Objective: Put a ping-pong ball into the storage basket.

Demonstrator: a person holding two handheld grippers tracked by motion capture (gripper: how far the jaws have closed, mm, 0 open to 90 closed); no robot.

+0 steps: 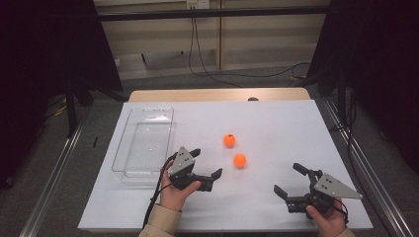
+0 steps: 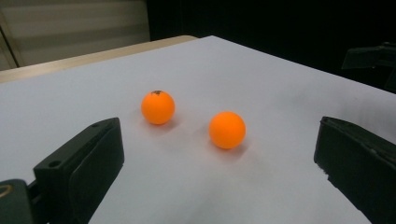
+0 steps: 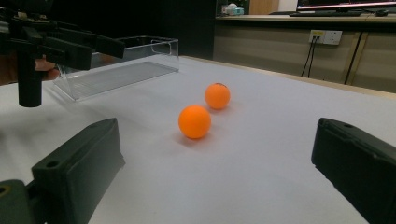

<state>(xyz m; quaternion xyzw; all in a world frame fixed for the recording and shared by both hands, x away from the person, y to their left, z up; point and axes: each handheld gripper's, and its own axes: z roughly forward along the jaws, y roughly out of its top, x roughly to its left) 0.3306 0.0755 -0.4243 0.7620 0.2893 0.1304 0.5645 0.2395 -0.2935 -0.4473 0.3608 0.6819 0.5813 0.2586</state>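
High view: nearer orange ball point(image 1: 240, 160) just beyond open left claw point(image 1: 207, 163).

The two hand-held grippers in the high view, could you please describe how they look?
Both the left gripper and the right gripper are black two-jaw tongs, each topped by a grey three-cornered plate with small holes. A black cable trails from the left one. The person wears beige sleeves.

Both forearms cropped by the bottom edge of the high view. Dark mark on the farther orange ball point(image 2: 158, 107) too small to read. Clear tray point(image 3: 122, 70) partly hidden behind the left claw point(image 3: 70, 44).
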